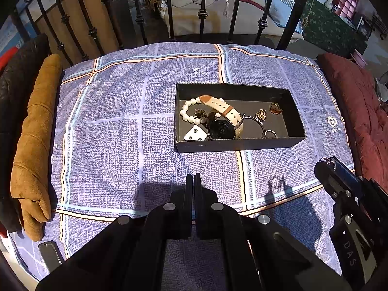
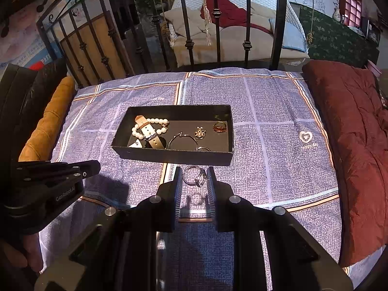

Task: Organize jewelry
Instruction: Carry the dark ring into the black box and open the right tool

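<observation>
A black open box (image 1: pixel 237 143) (image 2: pixel 169 156) lies on the purple checked pillow. In it are a pearl bracelet (image 1: pixel 188 114) (image 2: pixel 157 121), a beige-strap watch (image 1: pixel 225 121) (image 2: pixel 150 133), a gold brooch (image 2: pixel 200 132), an amber ring (image 2: pixel 219 126) and thin silver hoops (image 2: pixel 181 138). My right gripper (image 2: pixel 194 177) is shut on a silver ring (image 2: pixel 194 175), held above the pillow just in front of the box's near wall. My left gripper (image 1: pixel 193 181) is shut and empty, in front of the box's left part.
A tan cushion (image 1: pixel 34 145) lies left of the pillow, a dark red blanket (image 2: pixel 351 145) right. A black iron railing (image 1: pixel 169 12) stands behind. A phone (image 1: pixel 51 254) lies at the near left corner.
</observation>
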Tool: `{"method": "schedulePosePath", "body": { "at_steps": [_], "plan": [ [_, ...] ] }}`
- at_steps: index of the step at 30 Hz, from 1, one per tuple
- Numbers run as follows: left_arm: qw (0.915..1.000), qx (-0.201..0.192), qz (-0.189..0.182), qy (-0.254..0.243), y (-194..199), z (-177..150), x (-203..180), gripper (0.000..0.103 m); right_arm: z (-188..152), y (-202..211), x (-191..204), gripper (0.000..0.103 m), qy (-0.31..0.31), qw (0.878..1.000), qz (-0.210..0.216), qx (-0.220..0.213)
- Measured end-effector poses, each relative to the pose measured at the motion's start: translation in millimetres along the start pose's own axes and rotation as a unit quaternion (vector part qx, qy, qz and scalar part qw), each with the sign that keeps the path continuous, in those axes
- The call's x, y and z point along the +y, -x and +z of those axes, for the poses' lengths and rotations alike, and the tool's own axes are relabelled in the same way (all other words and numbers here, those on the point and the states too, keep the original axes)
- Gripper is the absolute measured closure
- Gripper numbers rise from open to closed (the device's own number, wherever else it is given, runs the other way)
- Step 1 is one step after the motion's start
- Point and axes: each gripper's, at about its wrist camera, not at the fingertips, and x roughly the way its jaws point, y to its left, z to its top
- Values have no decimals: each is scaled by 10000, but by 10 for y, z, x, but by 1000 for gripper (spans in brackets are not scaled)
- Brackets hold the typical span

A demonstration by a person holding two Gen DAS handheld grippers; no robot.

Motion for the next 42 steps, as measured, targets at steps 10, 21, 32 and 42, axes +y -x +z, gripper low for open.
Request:
{"method": "schedulePosePath", "body": {
  "at_steps": [10, 21, 32, 42],
  "plan": [
    [9999, -98, -5, -30, 62, 35, -24, 102, 83, 57, 4, 82, 26, 9999, -44, -136],
    [9998, -164, 92, 35, 65, 130, -40, 102, 177, 52, 12, 82, 91, 9996, -106, -234],
    [9991, -400, 135, 45, 96, 350, -58, 102, 374, 31, -10, 82, 110, 9988, -142, -458],
    [9990, -424, 138, 73, 34, 489, -51, 102, 542, -46, 22, 82, 177, 9983, -72, -554]
  ]
}}
